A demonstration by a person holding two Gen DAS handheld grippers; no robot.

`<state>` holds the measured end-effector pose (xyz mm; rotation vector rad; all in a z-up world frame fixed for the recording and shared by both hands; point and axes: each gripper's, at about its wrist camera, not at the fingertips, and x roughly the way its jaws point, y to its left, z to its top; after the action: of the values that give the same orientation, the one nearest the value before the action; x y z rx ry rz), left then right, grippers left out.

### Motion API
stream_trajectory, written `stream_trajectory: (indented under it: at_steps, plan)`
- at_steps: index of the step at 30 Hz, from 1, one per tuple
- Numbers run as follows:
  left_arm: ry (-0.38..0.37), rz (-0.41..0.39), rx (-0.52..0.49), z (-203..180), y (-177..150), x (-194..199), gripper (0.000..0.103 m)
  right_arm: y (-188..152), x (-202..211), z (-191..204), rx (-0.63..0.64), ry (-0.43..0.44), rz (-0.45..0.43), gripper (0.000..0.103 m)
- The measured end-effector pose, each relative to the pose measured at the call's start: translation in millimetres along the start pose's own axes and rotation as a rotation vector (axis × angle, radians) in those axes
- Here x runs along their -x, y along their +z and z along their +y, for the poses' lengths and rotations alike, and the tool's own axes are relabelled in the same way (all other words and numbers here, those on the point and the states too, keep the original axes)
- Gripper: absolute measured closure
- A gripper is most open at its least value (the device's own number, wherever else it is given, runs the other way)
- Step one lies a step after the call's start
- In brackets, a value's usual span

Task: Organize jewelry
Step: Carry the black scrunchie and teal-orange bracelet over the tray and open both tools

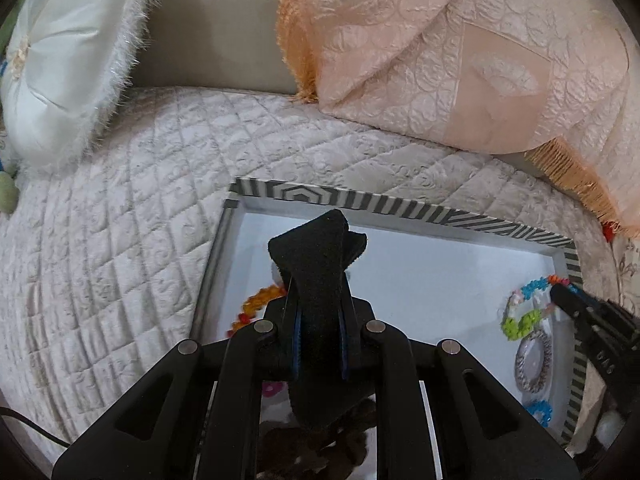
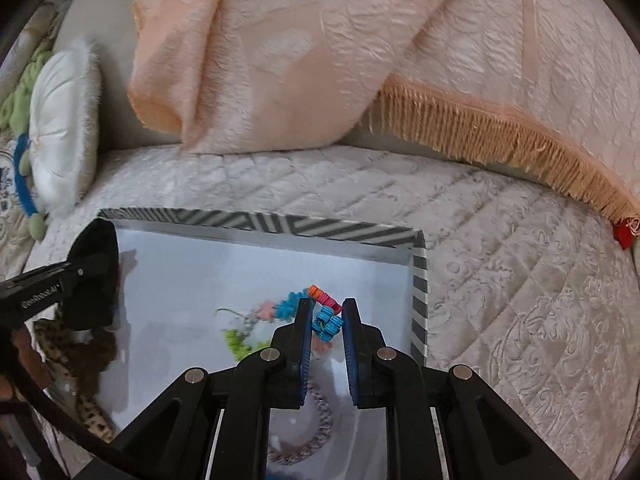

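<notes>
Left claw (image 1: pixel 320 252) clamped on a black fuzzy fabric band (image 1: pixel 316 280). Right claw (image 2: pixel 326 320) pinching a multicoloured beaded bracelet (image 2: pixel 326 322) — grip seen only in right view. Both over a zebra-striped white-lined box (image 2: pixel 418 308); brown scrunchies, probably, near left edge. Quilted cream bed (image 1: pixel 120 240) beneath.

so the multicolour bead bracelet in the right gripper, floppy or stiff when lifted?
Probably floppy: the bead bracelet bends sharply where the right gripper pinches it, and the rest trails loosely across the box floor. Likely light, since its small beads look like plastic. The grip holds only a few beads, so it might slip or swing.
</notes>
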<state>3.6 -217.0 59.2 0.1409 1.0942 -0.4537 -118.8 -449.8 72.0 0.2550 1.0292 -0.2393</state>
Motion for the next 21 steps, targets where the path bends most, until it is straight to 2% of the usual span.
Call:
stream_trajectory:
  at_steps: [2,3,4,5,6,7,10,21]
  plan:
    - [-0.002,-0.004,0.001,-3,2,-2,0.09,-2,-3,1,0.003,0.0,0.01,0.089]
    - [-0.002,-0.006,0.0,-4,2,-3,0.089,-4,-3,2,0.014,0.002,0.016,0.085]
    - [0.001,-0.003,-0.001,-4,3,-4,0.084,-4,-2,4,0.022,0.003,0.017,0.079]
    - [0.002,0.003,-0.001,-5,3,-5,0.081,-6,2,5,0.029,0.008,0.009,0.062]
    - [0.002,0.012,-0.001,-5,3,-5,0.074,-7,4,7,0.032,0.015,0.001,0.058]
    - [-0.001,0.014,0.002,-4,3,-5,0.065,-8,8,8,0.034,0.024,-0.007,0.058]
    - [-0.003,0.0,0.013,-1,2,0,0.05,-13,20,10,0.03,0.038,-0.025,0.058]
    - [0.006,-0.038,0.0,4,-20,42,0.049,-43,71,30,0.043,0.084,-0.07,0.058]
